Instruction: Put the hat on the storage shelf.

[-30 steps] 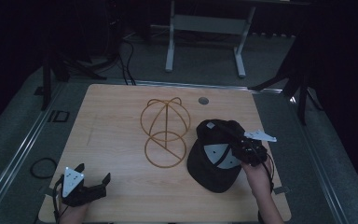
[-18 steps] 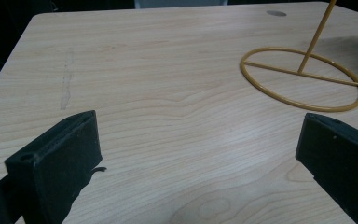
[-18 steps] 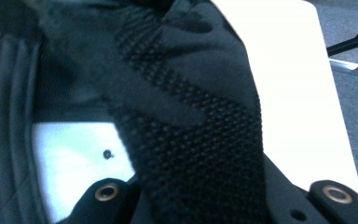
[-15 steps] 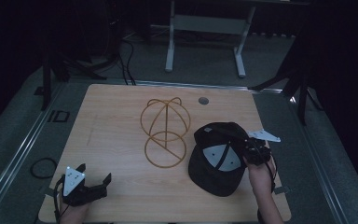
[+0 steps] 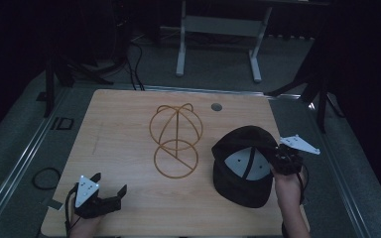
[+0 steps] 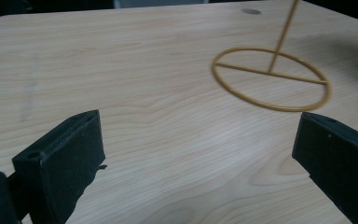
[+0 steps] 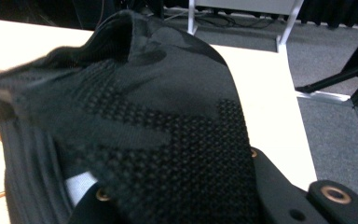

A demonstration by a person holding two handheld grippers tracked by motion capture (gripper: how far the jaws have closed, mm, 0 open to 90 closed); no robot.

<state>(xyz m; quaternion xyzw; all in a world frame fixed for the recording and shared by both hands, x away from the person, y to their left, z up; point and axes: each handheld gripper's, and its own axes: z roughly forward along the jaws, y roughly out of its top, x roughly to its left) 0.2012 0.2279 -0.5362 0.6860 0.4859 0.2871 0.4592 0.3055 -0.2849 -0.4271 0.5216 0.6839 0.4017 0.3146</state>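
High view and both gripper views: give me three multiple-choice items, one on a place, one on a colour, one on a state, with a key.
1. The wire hat stand stands
A. mid-table
B. on the floor
C. on the cap

2. The cap is
A. white
B. black
C. red

3. The left gripper is
A. shut on the cap
B. shut on the stand
C. open

Key: A, its ring base lies on the table; B, dark fabric, clamped by the right gripper; C, its jaws stand apart over bare wood.
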